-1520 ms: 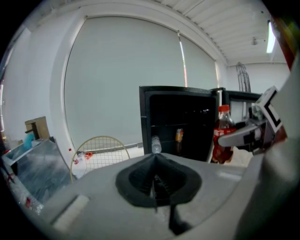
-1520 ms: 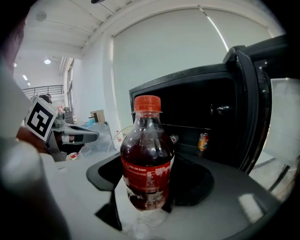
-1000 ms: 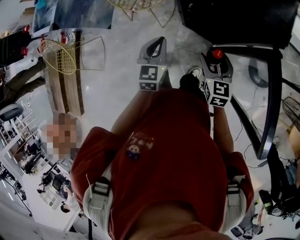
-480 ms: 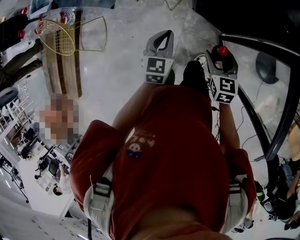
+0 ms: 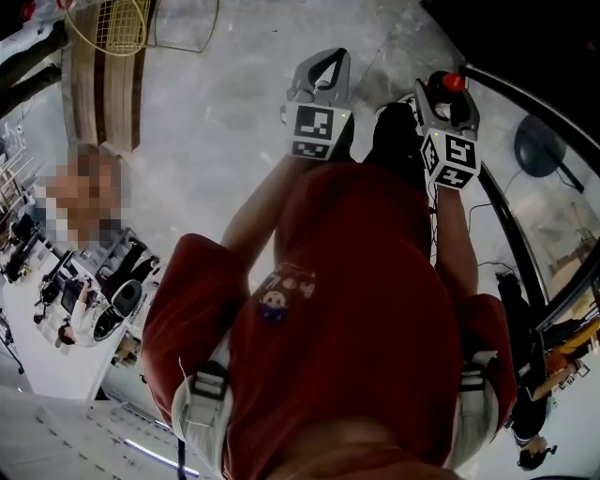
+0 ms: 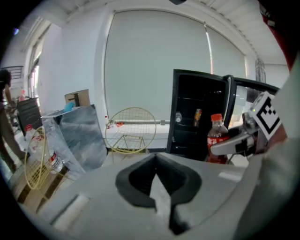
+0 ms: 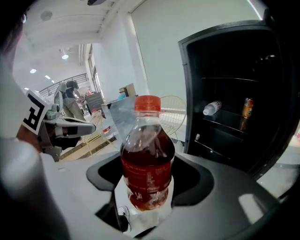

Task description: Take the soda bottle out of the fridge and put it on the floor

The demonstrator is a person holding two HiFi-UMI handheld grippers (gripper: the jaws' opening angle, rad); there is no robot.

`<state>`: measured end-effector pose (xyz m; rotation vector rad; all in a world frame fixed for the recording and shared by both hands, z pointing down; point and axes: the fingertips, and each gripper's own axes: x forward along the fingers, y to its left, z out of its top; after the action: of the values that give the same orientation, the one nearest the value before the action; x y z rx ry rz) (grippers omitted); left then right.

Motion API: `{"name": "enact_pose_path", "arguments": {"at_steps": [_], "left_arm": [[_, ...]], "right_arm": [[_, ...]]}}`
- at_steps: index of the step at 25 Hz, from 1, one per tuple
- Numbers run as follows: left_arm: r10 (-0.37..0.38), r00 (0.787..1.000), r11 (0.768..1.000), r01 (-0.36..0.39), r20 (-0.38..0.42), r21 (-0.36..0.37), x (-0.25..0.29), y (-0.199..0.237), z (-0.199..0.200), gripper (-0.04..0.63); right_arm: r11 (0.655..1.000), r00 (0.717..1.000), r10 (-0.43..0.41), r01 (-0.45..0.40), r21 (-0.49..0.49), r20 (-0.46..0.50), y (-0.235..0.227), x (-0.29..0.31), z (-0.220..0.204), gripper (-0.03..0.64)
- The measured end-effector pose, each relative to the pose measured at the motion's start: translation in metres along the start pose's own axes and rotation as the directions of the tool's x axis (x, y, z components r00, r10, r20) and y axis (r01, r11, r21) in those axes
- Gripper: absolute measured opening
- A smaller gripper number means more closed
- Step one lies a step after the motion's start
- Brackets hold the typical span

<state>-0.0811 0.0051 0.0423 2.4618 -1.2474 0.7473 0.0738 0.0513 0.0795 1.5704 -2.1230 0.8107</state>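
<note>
While the wire basket point(image 5: 108, 23) has slid toward 11 o'clock in the head view, our right gripper point(image 7: 147, 208) still clamps the soda bottle point(image 7: 147, 164) outside the fridge point(image 7: 234, 122). Our left gripper point(image 6: 161, 206) is closed and empty. We judge lowering comes next.

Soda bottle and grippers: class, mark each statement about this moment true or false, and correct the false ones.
1. The right gripper holds the soda bottle upright. True.
2. The bottle's top is blue. False: the cap is red.
3. The left gripper grips a second bottle. False: its fingers are together with nothing between them.
4. The fridge stands open. True.
</note>
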Motion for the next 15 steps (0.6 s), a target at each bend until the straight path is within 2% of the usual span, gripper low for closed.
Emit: {"name": "enact_pose_path", "arguments": {"at_steps": [3,7,12,15], "left_arm": [[0.064,0.998,0.995,-0.065,-0.024,-0.073,-0.018,0.030,-0.030,0.000],[0.124,0.990,0.982,-0.132,-0.062,-0.134,-0.046,0.055,-0.060,0.000],[0.183,0.981,0.965,-0.193,-0.071,-0.179,-0.065,0.072,-0.075,0.000],[0.191,0.978,0.961,-0.204,-0.082,-0.189,-0.059,0.072,-0.087,0.000]], "right_arm": [[0.999,0.998,0.044,-0.045,-0.031,-0.035,0.028,0.021,-0.008,0.304],[0.995,0.995,0.078,-0.082,-0.061,-0.061,0.061,0.029,-0.013,0.304],[0.988,0.993,0.093,-0.101,-0.114,-0.073,0.069,0.036,-0.011,0.304],[0.984,0.991,0.103,-0.114,-0.139,-0.087,0.064,0.046,-0.018,0.304]]}}
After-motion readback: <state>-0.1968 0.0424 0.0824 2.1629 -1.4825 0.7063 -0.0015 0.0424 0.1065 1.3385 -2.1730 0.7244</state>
